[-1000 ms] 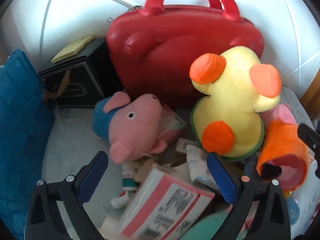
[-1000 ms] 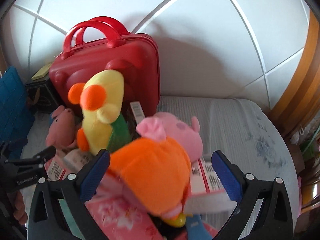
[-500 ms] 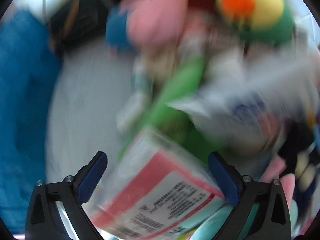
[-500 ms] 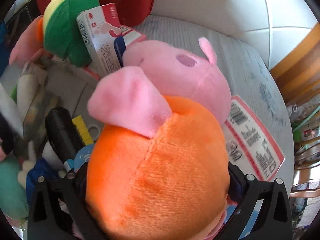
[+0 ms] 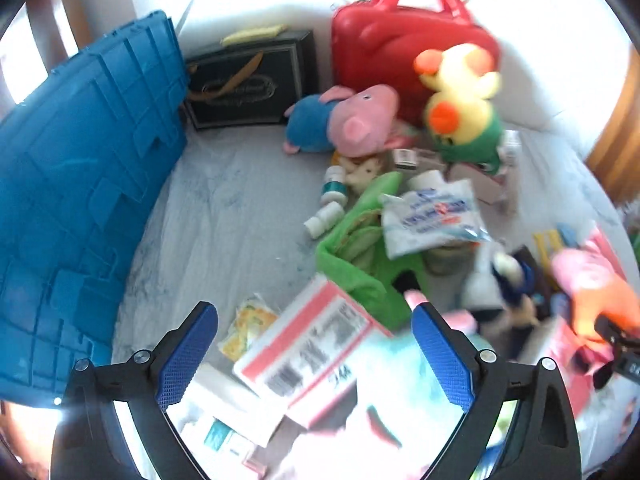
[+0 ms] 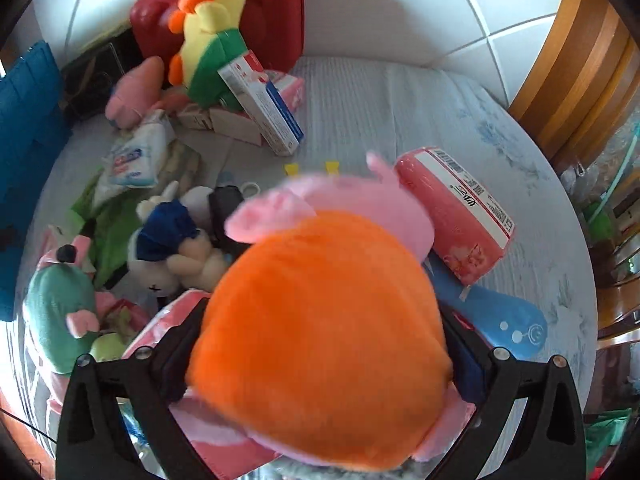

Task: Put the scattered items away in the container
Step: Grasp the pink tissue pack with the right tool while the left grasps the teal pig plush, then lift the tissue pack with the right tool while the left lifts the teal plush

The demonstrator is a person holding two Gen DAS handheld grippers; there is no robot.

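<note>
Right tool: the right tool (image 6: 320,344) is now clamping the pig toy in the orange dress (image 6: 320,332); a second ago its jaws were standing wide either side of the toy, and half a second ago they were just closing on it.
Pig toy: it is filling the near middle of the right wrist view, its pink head pointing away from the tool, and it is looking lifted off the clutter, though I cannot tell for sure that it is clear.
Left tool: the left tool (image 5: 316,356) is spread wide and gripping nothing; it is pulling back from the heap, so far more of the bed is now showing than a second ago.
Under the left tool: a red-and-white box (image 5: 308,352) is lying between the open jaws, untouched as far as I can tell.
Container: the blue crate (image 5: 80,184) is standing at the far left of the bed (image 6: 400,104), well apart from the pig toy.
Still scattered: the yellow duck toy (image 5: 460,100), the pig toy in blue (image 5: 344,120) and the green cloth (image 5: 360,264) are lying in the pile in front of the red case (image 5: 400,48).
Meaning: one toy is in hand, so I judge the carry leftward to the crate is the next step; nearly everything else is waiting.
</note>
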